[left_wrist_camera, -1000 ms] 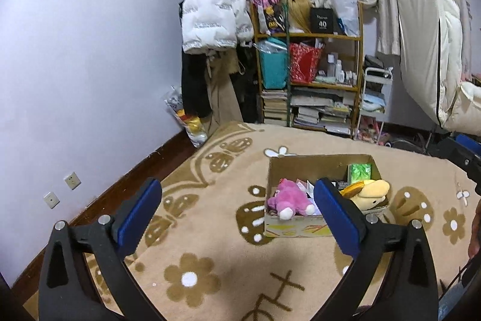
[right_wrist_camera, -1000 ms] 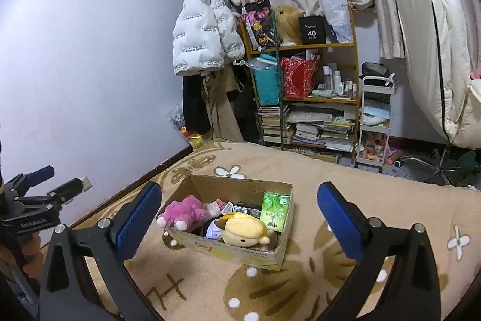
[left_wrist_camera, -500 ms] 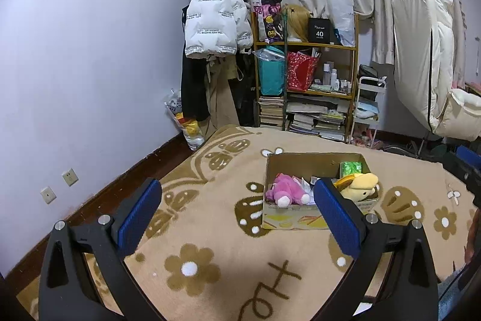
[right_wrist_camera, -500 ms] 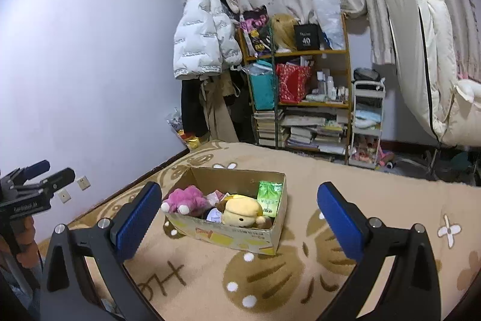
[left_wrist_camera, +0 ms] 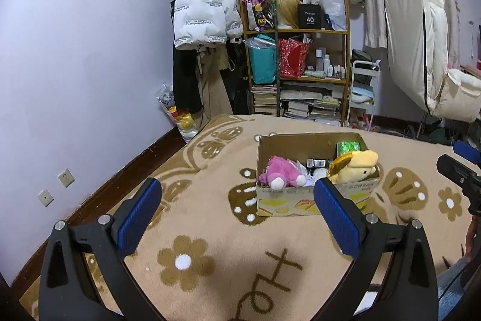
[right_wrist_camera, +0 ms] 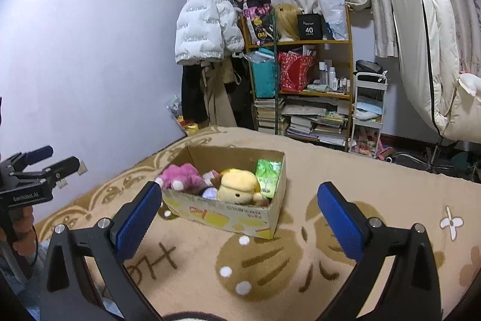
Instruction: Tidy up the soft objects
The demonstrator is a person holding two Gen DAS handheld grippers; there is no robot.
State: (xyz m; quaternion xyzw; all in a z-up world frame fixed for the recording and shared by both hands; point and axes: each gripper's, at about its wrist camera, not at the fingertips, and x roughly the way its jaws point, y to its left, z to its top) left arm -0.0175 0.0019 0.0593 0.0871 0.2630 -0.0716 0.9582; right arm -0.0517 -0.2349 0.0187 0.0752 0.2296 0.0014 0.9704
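Toy box (right_wrist_camera: 228, 217) ahead of empty tongs (right_wrist_camera: 240, 206)

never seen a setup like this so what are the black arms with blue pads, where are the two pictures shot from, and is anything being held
There is no robot here. A person holds a two-finger gripper in each hand, and a fisheye camera on each one looks forward along its fingers. One picture comes from the left gripper, the other from the right gripper. The blue strips are the finger pads. Both grippers are open and hold nothing.

Ahead, on a beige flower-patterned carpet, sits an open cardboard box. Inside it lie a pink plush toy, a yellow plush toy, a green packet and some small items too cluttered to name. Each view also catches the other gripper at its edge.
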